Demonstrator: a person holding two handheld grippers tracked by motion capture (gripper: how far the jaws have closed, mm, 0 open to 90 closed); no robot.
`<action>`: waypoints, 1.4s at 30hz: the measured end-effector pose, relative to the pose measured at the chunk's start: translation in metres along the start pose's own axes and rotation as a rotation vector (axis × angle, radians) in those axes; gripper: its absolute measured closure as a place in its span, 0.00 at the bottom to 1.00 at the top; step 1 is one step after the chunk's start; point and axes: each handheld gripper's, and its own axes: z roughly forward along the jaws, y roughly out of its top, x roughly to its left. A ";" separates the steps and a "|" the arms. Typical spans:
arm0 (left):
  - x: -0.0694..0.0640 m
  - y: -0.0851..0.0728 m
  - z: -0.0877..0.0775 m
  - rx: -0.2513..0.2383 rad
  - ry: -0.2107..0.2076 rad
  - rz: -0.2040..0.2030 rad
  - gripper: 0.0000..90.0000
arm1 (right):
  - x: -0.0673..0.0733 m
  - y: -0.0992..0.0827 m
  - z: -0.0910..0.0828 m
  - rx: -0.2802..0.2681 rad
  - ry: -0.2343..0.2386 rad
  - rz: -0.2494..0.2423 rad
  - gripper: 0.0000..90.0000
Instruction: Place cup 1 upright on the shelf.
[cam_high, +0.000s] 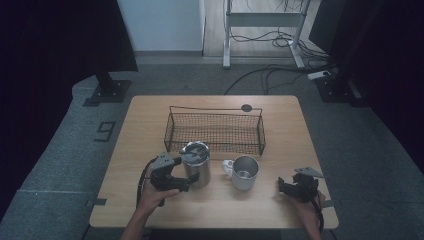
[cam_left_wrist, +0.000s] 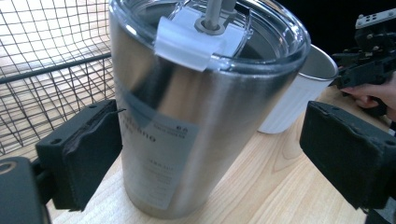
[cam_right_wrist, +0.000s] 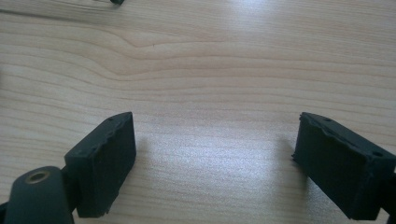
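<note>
The left gripper (cam_high: 186, 181), black and held in the person's left hand (cam_high: 152, 196), sits at the near left side of a tall stainless-steel tumbler (cam_high: 196, 164) with a clear plastic lid. In the left gripper view its two black padded jaws stand apart on either side of the tumbler (cam_left_wrist: 187, 121): the left pad lies just at the steel wall, whether touching cannot be told, while the right pad is well clear of it, so nothing is clamped. The tumbler stands upright on the light wooden table (cam_high: 150, 125), a pale printed label on its side and a white slider tab on its lid.

Just to the tumbler's right stands a white ribbed mug (cam_high: 245, 172) with a steel inside and a handle pointing toward the tumbler; the two are near but apart. Behind both, toward the far edge, lies a rectangular black wire-mesh basket (cam_high: 215, 131); the tumbler stands just in front of its near left corner.

At the near right of the table, the right gripper (cam_high: 284, 188) rests low in the person's right hand (cam_high: 306, 202), well apart from the mug. In the right gripper view its jaws are spread wide over bare wood (cam_right_wrist: 210, 70), with nothing between them.
</note>
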 end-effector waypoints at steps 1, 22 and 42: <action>0.000 0.001 0.002 0.003 0.003 0.003 0.06 | 0.000 0.000 0.000 0.000 0.000 0.000 0.14; 0.001 0.009 0.028 -0.021 0.058 0.047 0.01 | 0.000 0.000 0.000 0.001 0.001 0.000 0.14; -0.001 0.008 0.035 -0.056 0.087 0.090 0.03 | 0.000 0.000 0.000 0.000 0.002 -0.001 0.14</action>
